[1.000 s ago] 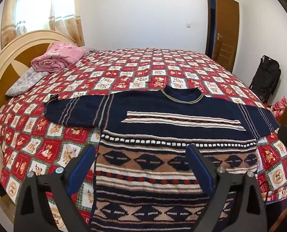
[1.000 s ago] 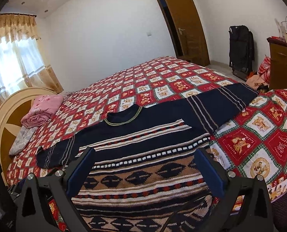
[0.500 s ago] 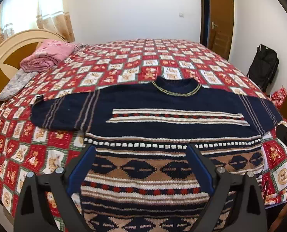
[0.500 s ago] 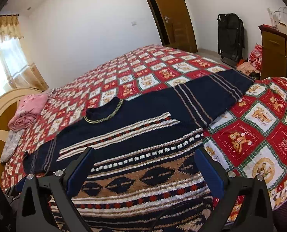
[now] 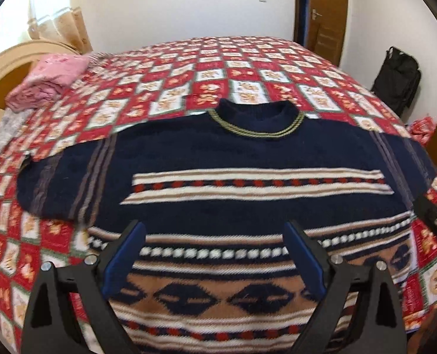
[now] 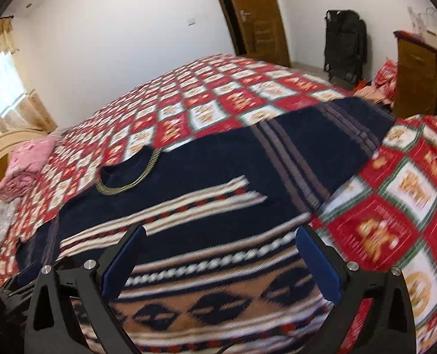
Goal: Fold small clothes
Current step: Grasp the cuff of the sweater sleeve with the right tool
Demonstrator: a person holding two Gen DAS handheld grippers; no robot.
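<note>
A navy knitted sweater point(image 5: 247, 159) with white, red and tan patterned bands lies flat, front up, on the bed, sleeves spread to both sides. Its collar point(image 5: 255, 121) points away from me. My left gripper point(image 5: 214, 233) hovers open over the lower chest bands, nothing between its blue pads. In the right wrist view the same sweater point(image 6: 206, 183) fills the middle, its right sleeve point(image 6: 330, 135) stretching toward the bed's edge. My right gripper point(image 6: 221, 239) is open above the sweater's patterned lower half. Part of the right gripper's body point(image 5: 433, 221) shows at the left view's right edge.
The bed has a red, white and green checked cover point(image 5: 247, 67) and a curved wooden headboard point(image 5: 15, 59) on the left. Folded pink clothes point(image 5: 47, 82) lie near the headboard. A wooden door point(image 6: 253, 14), a black bag point(image 6: 345, 44) and a wooden cabinet point(image 6: 418, 70) stand beyond the bed.
Both grippers have moved forward and lower over the sweater, which now looks larger and closer. Both stayed open. The sweater has not moved.
</note>
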